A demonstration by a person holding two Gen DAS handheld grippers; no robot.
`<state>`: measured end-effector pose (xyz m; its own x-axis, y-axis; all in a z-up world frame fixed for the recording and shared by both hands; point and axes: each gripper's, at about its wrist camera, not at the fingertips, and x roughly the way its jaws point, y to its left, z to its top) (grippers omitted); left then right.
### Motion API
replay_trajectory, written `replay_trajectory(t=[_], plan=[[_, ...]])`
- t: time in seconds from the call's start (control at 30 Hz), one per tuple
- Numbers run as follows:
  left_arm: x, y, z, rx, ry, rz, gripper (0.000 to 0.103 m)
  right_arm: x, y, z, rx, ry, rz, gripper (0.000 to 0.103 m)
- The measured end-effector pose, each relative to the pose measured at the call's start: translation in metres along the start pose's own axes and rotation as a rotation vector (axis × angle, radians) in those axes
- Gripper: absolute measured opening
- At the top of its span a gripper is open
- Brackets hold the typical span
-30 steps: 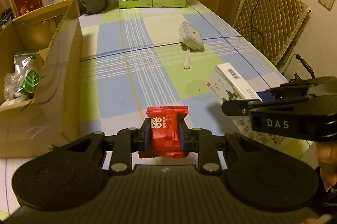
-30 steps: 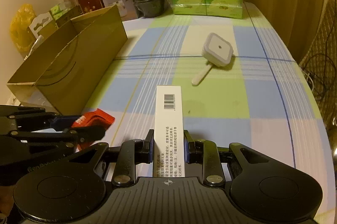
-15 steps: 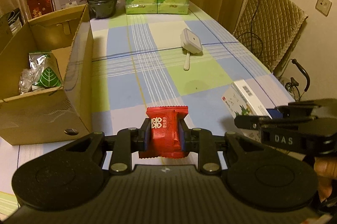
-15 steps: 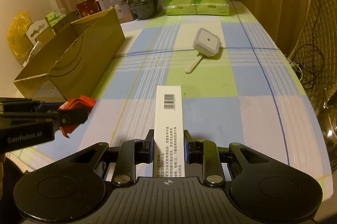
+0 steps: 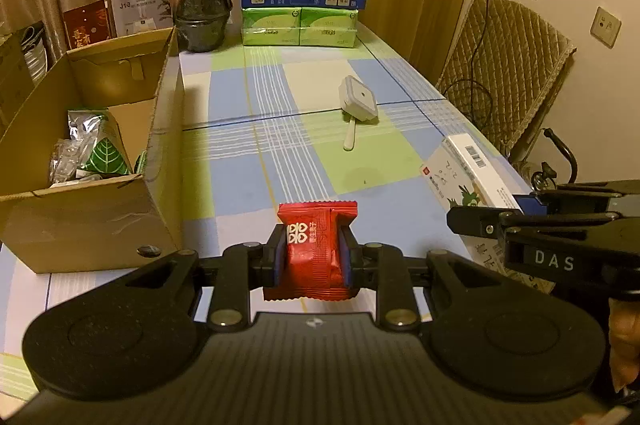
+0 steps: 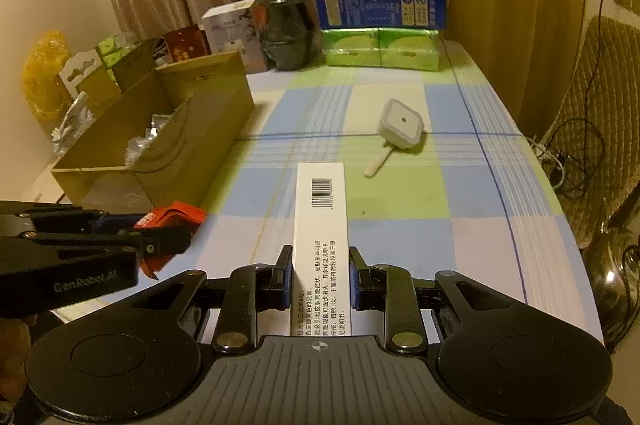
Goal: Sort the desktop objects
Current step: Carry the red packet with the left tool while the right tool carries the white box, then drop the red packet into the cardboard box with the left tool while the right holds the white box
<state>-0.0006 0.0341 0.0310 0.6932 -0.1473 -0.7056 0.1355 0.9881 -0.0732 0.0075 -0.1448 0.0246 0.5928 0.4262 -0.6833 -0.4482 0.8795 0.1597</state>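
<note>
My left tongs (image 5: 314, 257) hung level above the near end of the bench (image 5: 240, 185), clamped on a red sachet (image 5: 314, 249) with white characters, crinkled at its ends. My right tongs (image 6: 320, 275) hung alongside to the right, closed on a long white carton (image 6: 321, 241), barcode uppermost, pointing away. An open cardboard box (image 5: 160, 161) stood left, holding foil packets (image 5: 94, 149). A white square gadget (image 6: 401, 124) lay mid-bench. The carton's near end was hidden behind the tongs' body; its small print was unreadable.
</note>
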Motion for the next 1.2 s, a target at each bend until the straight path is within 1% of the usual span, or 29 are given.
replay_trajectory(t=[0.17,0.37,0.9,1.2], plan=[[-0.012,0.006,-0.003,-0.004,-0.014,0.012,0.022,-0.007,0.012,0.001,-0.018,-0.011,0.013,0.023],[-0.032,0.023,-0.004,-0.012,-0.034,0.043,0.022,-0.011,0.029,0.004,-0.041,-0.021,0.043,0.023],[-0.085,0.091,-0.013,-0.061,-0.07,0.136,0.022,-0.002,0.095,0.016,-0.129,-0.024,0.155,0.023],[-0.098,0.128,-0.013,-0.072,-0.067,0.189,0.022,0.009,0.141,0.026,-0.183,-0.024,0.22,0.023]])
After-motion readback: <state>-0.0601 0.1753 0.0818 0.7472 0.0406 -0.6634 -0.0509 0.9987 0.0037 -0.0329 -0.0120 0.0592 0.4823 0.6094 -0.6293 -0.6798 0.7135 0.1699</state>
